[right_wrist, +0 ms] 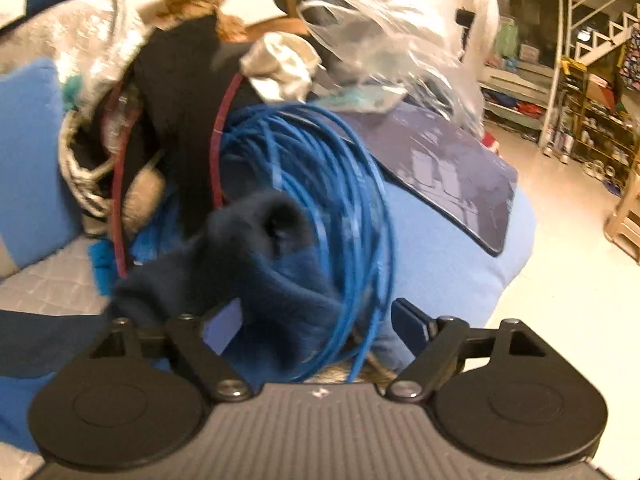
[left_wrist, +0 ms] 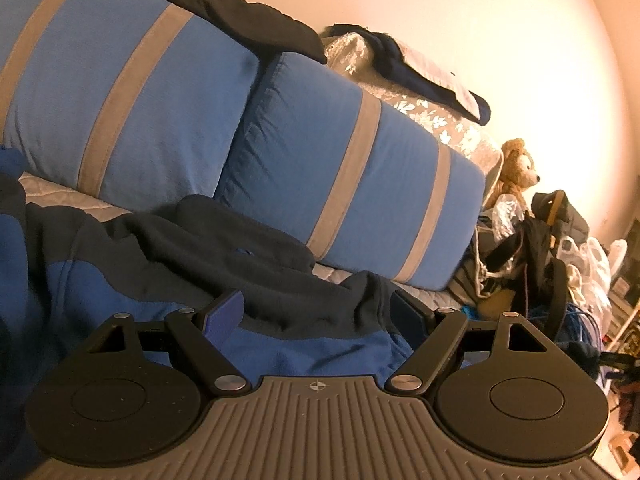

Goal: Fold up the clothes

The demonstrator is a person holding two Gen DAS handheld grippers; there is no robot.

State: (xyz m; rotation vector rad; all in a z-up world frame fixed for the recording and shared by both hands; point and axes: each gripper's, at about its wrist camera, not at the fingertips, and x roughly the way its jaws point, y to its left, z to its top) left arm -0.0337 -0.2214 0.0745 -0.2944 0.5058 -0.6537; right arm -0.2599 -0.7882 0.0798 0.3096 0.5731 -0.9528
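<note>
Only the left wrist view takes in the sofa back: two blue cushions (left_wrist: 168,92) with grey stripes, a black garment (left_wrist: 240,20) draped along their top edge at 12 o'clock, and a teddy bear (left_wrist: 518,168) far off at 3 o'clock. Below them the blue and dark fleece garment (left_wrist: 168,264) lies rumpled across the quilted seat, spreading from 9 o'clock to the centre. The left hand-held gripper (left_wrist: 320,316) hovers just over it with its jaws standing wide apart; cloth shows in the gap beneath, but neither blue pad presses on it.

By contrast, the right wrist view (noticeably blurred) faces the sofa's cluttered end. A coil of blue cable (right_wrist: 332,184) sits at centre, beside a black bag (right_wrist: 176,92) with red trim, crumpled clear plastic (right_wrist: 384,40) at 1 o'clock, and the same bear at 12 o'clock. A dark flat tablet-like slab (right_wrist: 452,172) rests on the pale blue armrest (right_wrist: 440,260). Only here do the room's floor and shelving (right_wrist: 592,120) appear, at 3 o'clock.

The right hand-held gripper (right_wrist: 316,320) is spread wide too. A dark navy end of the fleece (right_wrist: 256,256) stands bunched between its fingers, near the left one; no pad visibly clamps it.
</note>
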